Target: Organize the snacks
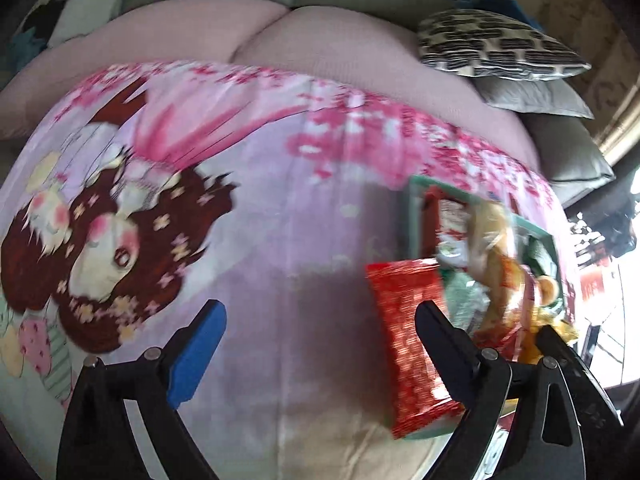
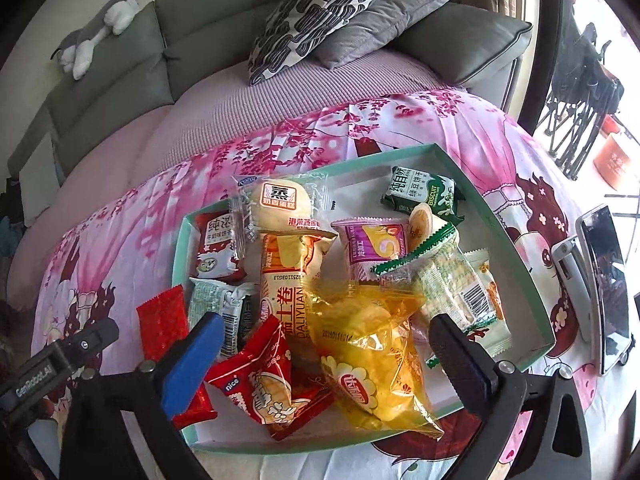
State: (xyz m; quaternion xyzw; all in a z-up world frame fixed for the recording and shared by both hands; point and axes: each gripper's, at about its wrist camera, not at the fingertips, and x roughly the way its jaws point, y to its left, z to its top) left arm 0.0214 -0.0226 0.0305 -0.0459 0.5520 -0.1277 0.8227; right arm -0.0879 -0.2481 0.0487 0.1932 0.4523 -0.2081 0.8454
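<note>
Snacks fill the green tray [image 2: 516,224] on the cartoon-print surface [image 2: 460,128]: a green "BISCUIT" pack [image 2: 422,194], an orange "DALIYUAN" roll [image 2: 286,280], a red "nice" bag [image 2: 268,384]. Both the right gripper [image 2: 324,354] and the left gripper [image 1: 320,340] have spread, empty jaws.

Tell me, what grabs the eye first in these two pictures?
A shallow green tray heaped with bright snack packets, on a pink cartoon-print cloth that covers the table. In front lies a yellow crisp bag, below the open right gripper. A long red packet hangs over the tray's left edge.
</note>
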